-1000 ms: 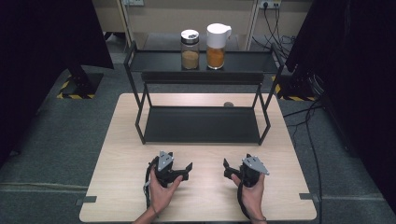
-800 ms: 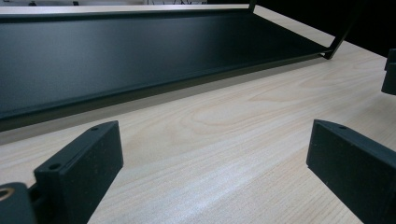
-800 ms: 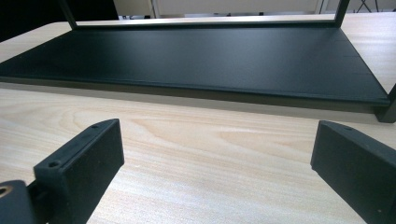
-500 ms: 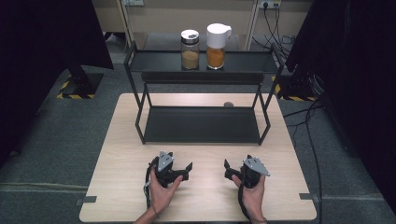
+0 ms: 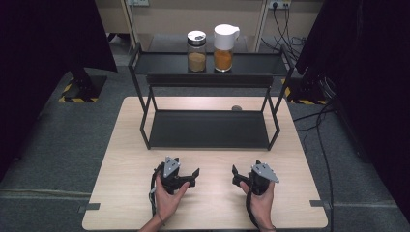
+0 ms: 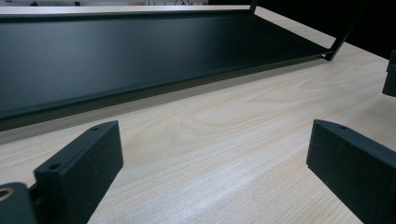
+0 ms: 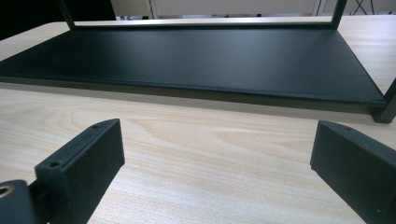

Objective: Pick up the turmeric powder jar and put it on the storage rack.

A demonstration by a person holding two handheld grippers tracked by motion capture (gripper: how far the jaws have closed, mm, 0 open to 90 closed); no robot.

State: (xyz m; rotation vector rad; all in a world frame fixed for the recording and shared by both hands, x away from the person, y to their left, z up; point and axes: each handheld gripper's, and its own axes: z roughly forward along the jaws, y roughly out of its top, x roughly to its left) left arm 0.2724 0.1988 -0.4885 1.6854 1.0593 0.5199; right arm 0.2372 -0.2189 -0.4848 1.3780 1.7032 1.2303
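**High view check-in: nothing has budged, both grippers parked at the near edge**

High view, bottom of the frame first: the left gripper [image 5: 192, 174] and the right gripper [image 5: 237, 175] sit low over the wooden table [image 5: 125, 159], each in a hand, tips angled in toward each other. Compared with the shots from a second and half a second back, I honestly can't spot any shift. Same spots, same pose. So my read is that the work hasn't kicked off, we're at the waiting-to-start stage.

Both sets of tongs are wide apart and holding nothing. In the left gripper view you get bare wood grain between the black jaws, and the right gripper view is the same story.

Further up, mid-frame, the black two-tier rack [image 5: 208, 129] stands on the table with its lower shelf bare. That shelf is just ahead of both grippers, near but not touching.

Farthest off, at the top centre of the frame, the upper shelf carries a glass jar [image 5: 196, 51] with a silvery lid and brownish contents, and just beside it on the right a white-lidded jar [image 5: 224, 48] with orange powder. Those two are the nearest things to grab, and they're well apart from the grippers, so a long forward reach is what I'd expect.
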